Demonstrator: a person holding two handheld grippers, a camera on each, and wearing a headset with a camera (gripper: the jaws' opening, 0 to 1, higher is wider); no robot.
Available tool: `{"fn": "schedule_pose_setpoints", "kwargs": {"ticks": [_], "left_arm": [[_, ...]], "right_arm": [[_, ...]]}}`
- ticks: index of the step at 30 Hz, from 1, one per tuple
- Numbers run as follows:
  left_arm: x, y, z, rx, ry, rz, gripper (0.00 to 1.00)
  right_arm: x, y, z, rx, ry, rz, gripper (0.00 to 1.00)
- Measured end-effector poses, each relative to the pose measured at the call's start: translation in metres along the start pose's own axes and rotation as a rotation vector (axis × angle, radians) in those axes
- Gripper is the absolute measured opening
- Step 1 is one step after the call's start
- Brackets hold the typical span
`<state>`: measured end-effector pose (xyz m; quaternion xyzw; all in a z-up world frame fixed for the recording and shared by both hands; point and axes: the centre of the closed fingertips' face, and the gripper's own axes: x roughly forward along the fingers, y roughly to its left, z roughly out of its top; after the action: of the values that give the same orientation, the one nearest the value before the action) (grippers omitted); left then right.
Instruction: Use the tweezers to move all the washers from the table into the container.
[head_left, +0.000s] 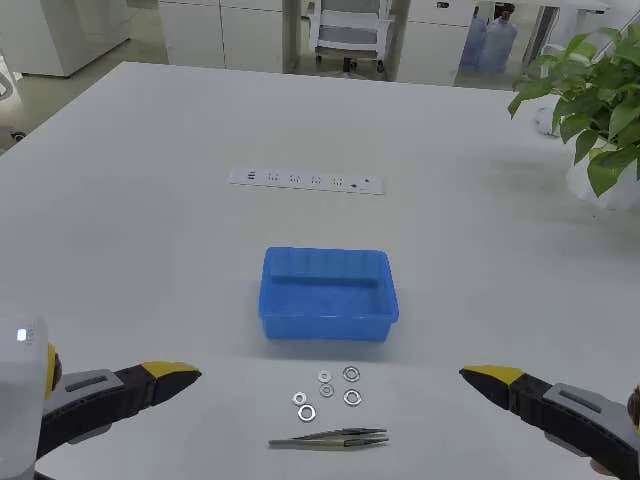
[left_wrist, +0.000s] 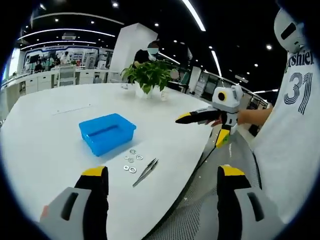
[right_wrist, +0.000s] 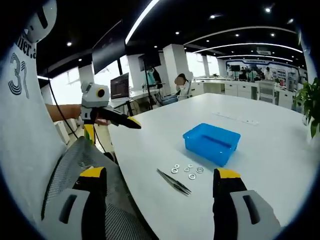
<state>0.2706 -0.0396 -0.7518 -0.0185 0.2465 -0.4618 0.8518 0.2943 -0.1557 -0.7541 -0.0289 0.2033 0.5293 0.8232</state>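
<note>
Flat on the table near its front edge: tweezers, long axis running along that edge, set between the two grippers. Just behind them, a loose cluster of six washers. Behind those, nearer the middle of the table, the blue container, with no washer seen inside.

Left gripper poised off the left end of the tweezers, right gripper off the right end, both pointing inward, neither plainly nearer. Seen in the left gripper view, jaws spread wide with nothing between them; likewise in the right gripper view, wide apart and empty. Tweezers untouched.

Probably called for next: a reach inward and down by one gripper, jaws turned across the tweezers' narrow width rather than along their length.
</note>
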Motion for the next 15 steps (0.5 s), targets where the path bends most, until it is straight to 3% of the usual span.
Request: {"fn": "schedule_pose_setpoints", "kwargs": {"ticks": [15], "left_arm": [[-0.0006,0.0007,-0.0006,-0.007,-0.002,0.008,0.93]], "right_arm": [[0.0000,0.0011,-0.0009,-0.002,0.006,0.001,0.87]]}}
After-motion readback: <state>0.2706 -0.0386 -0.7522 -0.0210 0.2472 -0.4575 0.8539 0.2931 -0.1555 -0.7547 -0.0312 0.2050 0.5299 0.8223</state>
